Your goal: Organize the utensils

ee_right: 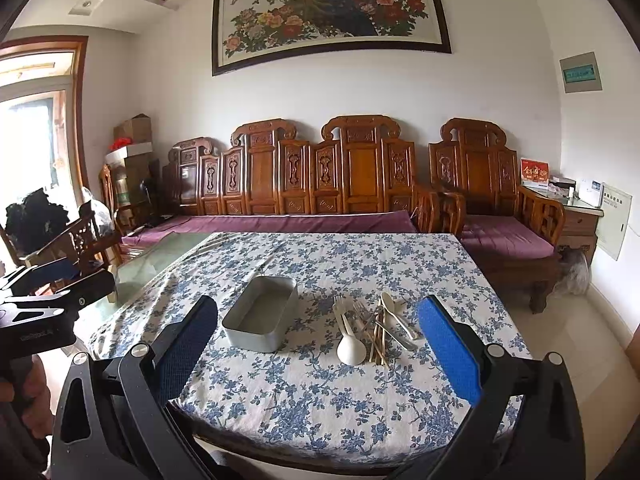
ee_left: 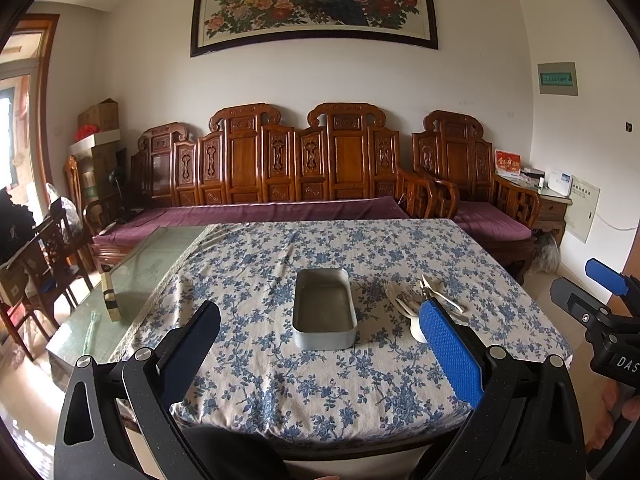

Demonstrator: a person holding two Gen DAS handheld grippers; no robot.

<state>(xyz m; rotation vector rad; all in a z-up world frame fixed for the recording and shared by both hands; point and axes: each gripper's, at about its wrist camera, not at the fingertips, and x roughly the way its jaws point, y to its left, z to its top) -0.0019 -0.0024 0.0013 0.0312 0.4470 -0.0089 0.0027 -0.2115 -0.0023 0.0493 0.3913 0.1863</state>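
An empty grey metal tin (ee_left: 325, 310) (ee_right: 261, 314) stands on the floral tablecloth (ee_left: 280, 380) (ee_right: 320, 400). To its right lies a pile of utensils (ee_right: 374, 330) (ee_left: 416, 300): white spoons, forks and chopsticks. In the left wrist view my finger partly hides the pile. My left gripper (ee_left: 320, 344) is open and empty, held above the table's near edge in front of the tin. My right gripper (ee_right: 318, 340) is open and empty, above the near edge in front of the pile. Each gripper shows at the side of the other's view, the right (ee_left: 592, 304) and the left (ee_right: 52, 300).
A bare glass table top (ee_left: 132, 276) with a small wooden block (ee_left: 109, 298) lies left of the cloth. A carved wooden sofa (ee_left: 280, 184) with purple cushions stands behind the table. Chairs (ee_left: 52, 264) and boxes stand at the left.
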